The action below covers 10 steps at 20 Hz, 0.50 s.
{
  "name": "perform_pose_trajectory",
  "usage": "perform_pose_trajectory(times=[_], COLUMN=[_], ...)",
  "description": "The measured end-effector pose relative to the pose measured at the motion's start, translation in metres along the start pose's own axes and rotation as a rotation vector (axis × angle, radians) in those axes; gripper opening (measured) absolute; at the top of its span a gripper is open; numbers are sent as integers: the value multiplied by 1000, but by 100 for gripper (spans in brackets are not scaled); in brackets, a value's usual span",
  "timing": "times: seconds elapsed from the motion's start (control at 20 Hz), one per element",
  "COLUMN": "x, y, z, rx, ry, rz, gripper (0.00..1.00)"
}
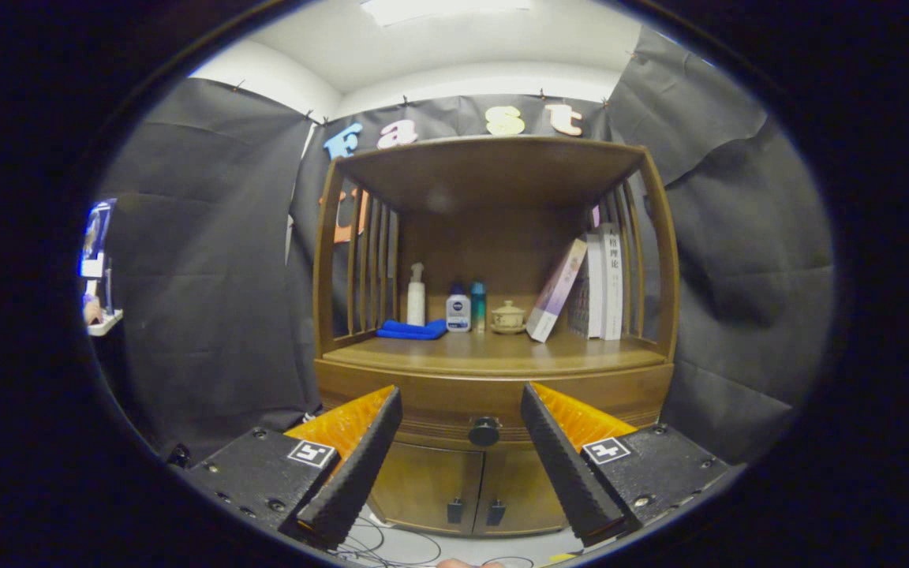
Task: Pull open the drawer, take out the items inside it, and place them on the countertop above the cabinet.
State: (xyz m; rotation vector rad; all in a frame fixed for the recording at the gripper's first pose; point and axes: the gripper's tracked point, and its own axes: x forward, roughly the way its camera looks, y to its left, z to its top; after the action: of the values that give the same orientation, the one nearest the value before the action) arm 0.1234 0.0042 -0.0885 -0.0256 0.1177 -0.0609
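The cabinet (494, 237) stands against the black cloth wall, with slatted sides and an open shelf under its top. On the countertop (494, 353), from left to right: a folded blue cloth (411, 330), a white spray bottle (417, 296) behind it, a small white bottle with a blue cap (458, 310), a teal bottle (478, 306), a small lidded cup (508, 316) on a saucer, a book (555, 290) leaning to the right, and more books (604, 282) standing upright against the right slats.

The gripper (461, 465) is wide open and holds nothing; its fingers (356, 469) touch nothing and point at the cabinet front from some way off.

The drawer (494, 402) sits just below the countertop and is closed, so its contents cannot be seen. Its round dark knob (484, 431) lies beyond the fingers, in line with the gap between them. Below are two closed doors (470, 489) with small dark handles. Cables (391, 544) lie on the floor in front
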Motion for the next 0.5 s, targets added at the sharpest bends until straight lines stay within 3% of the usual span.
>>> perform_pose_trajectory(times=[0.5], x=[109], y=[-19], z=[-71], rx=[-33], ry=[134], rz=[-38], gripper=[99])
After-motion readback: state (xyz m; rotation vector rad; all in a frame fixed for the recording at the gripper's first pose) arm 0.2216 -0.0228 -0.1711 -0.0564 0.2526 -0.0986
